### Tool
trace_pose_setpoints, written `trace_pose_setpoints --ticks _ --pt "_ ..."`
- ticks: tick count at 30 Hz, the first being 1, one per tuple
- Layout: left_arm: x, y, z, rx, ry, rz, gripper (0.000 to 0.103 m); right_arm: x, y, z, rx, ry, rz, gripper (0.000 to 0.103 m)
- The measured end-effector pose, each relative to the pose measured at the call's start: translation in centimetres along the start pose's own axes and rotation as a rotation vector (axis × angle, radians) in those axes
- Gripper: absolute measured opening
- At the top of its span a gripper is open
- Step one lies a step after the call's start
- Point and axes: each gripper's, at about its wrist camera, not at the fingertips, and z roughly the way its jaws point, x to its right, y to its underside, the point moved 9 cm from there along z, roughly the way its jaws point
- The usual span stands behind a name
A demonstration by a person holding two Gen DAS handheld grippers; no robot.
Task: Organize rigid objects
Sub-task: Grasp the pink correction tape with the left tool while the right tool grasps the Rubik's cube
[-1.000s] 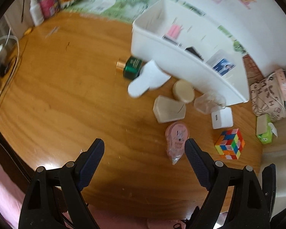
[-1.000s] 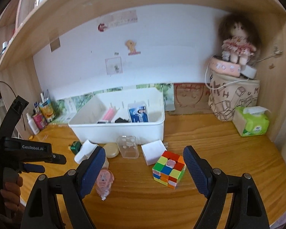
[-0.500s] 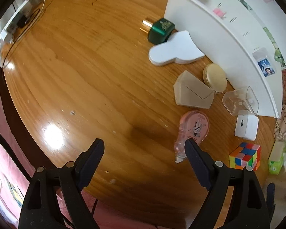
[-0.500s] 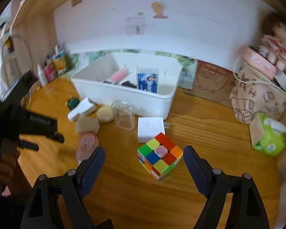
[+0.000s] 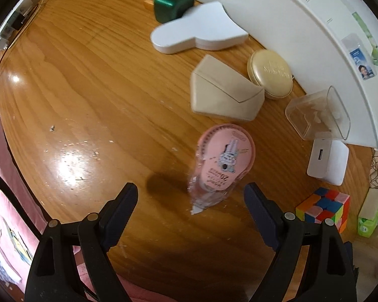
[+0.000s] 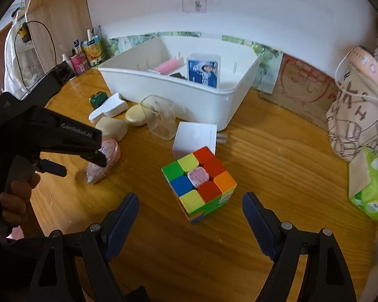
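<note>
on the wooden desk (image 5: pixel 93 80) the left gripper (image 5: pixel 191 196) hung wide open, empty, right above the pink tape dispenser (image 5: pixel 224 161). the right gripper (image 6: pixel 190 211) gaped too, holding nothing, with the puzzle cube (image 6: pixel 197 178) just ahead, near the white bin (image 6: pixel 189 100).

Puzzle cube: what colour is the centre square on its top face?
Pink-and-white striped centre on the puzzle cube, clearest in the right wrist view.

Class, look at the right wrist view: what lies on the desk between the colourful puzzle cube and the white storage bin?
A white charger block lies between the puzzle cube and the white bin, prongs pointing right. The right wrist view shows it clearly.
</note>
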Motion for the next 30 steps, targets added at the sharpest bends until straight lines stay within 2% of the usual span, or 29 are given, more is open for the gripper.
trace_pose_setpoints --ticks 9,13,26,30 --pt "0.7 -0.9 1.4 -0.004 -0.085 -0.006 0.088 0.5 -0.6 2.1 -0.021 -0.098 0.018 0.084" --pt "0.8 -2.1 2.3 -0.009 -0.089 -0.026 0.089 0.8 -0.6 2.9 -0.036 -0.125 0.031 0.084" --pt "3.5 -3.9 2.8 -0.01 -0.087 0.011 0.088 1.2 -0.6 4.8 -0.073 -0.179 0.091 0.084" --pt "4.5 -4.6 2.5 -0.008 -0.086 0.029 0.081 1.4 -0.7 4.9 -0.071 -0.184 0.1 0.084"
